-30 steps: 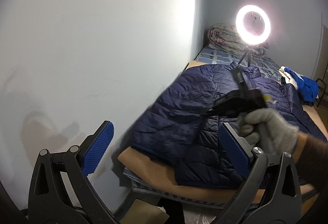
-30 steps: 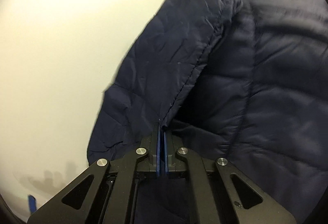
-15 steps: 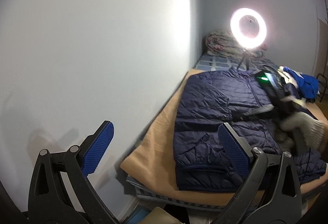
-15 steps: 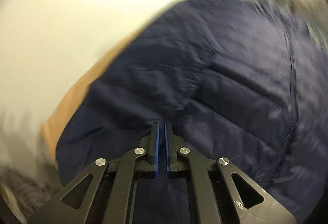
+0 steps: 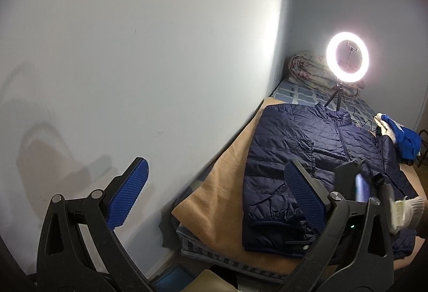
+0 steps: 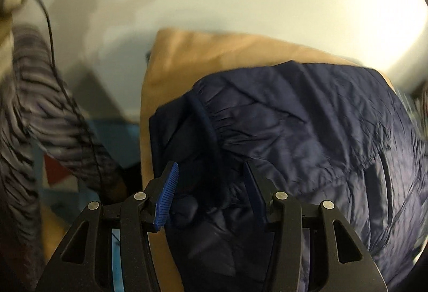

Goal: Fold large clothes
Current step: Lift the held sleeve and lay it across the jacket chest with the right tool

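Observation:
A navy quilted jacket lies on a tan blanket on the bed, its left sleeve folded in over the front. My left gripper is open and empty, held back from the bed near the wall. My right gripper is open, its fingers either side of the sleeve cuff at the jacket's near edge. It also shows blurred at the right of the left wrist view, held by a gloved hand.
A lit ring light on a small tripod stands at the bed's far end before a rolled quilt. Blue and white clothes lie at the right. The wall runs along the bed's left side. A cable hangs left.
My right gripper carried the sleeve across the jacket, then opened and let it go. The sleeve now lies folded on the jacket. My left gripper stayed open and drew back.

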`<state>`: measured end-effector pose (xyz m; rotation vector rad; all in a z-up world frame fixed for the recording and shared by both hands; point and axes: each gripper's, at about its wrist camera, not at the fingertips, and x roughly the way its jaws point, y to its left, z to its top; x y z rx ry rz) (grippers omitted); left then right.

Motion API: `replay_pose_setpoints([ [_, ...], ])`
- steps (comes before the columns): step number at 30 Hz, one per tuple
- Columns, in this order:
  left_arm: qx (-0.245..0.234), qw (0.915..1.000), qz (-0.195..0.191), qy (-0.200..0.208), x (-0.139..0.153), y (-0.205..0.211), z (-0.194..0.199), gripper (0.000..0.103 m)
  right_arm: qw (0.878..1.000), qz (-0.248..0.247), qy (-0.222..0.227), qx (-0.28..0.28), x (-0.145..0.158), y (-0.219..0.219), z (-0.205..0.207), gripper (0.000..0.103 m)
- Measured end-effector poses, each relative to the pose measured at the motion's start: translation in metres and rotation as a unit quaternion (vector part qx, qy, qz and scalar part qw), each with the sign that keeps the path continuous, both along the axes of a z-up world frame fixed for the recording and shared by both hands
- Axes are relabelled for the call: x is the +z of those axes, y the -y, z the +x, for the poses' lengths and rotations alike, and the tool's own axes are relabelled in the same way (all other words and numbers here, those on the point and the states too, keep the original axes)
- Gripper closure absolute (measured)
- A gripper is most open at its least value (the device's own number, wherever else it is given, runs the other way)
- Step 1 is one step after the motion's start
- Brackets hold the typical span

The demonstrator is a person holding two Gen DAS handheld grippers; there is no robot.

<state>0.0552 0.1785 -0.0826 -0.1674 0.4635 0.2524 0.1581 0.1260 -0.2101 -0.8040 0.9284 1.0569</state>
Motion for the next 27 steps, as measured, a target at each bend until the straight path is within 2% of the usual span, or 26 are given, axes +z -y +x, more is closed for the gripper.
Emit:
replay_pose_setpoints([
  [2,0.000,1.0000,0.003,0.000,0.000,0.000,0.001,0.000,1.000,-0.010,0.007,-0.001,-0.003,0.001,-0.010,0.054],
  [8,-0.006,1.0000,-0.003,-0.003,0.001,0.006,0.004,0.000,0.999,-0.010,-0.010,-0.035,-0.013,-0.005,0.003,0.055],
  [10,-0.010,0.9999,0.000,-0.006,0.002,0.011,0.007,0.000,0.998,-0.004,-0.026,-0.054,-0.014,-0.003,0.009,0.078],
  [12,-0.017,0.9998,0.000,-0.011,0.003,0.016,0.011,0.000,0.996,0.016,-0.051,-0.078,-0.005,0.007,0.019,0.091],
  [14,-0.023,0.9996,0.000,-0.015,0.006,0.021,0.015,0.000,0.992,0.042,-0.065,-0.101,0.006,0.015,0.026,0.095],
  [18,-0.041,0.9990,0.009,-0.016,0.017,0.035,0.024,0.000,0.977,0.111,-0.090,-0.156,0.038,0.046,0.050,0.096],
  [22,-0.071,0.9967,0.031,-0.025,0.030,0.056,0.039,0.000,0.956,0.171,-0.103,-0.217,0.066,0.085,0.081,0.098],
  [25,-0.112,0.9925,0.030,-0.038,0.038,0.079,0.057,0.000,0.938,0.204,-0.103,-0.262,0.080,0.116,0.102,0.098],
  [27,-0.153,0.9865,0.024,-0.054,0.039,0.099,0.069,0.000,0.926,0.221,-0.098,-0.290,0.087,0.136,0.117,0.098],
])
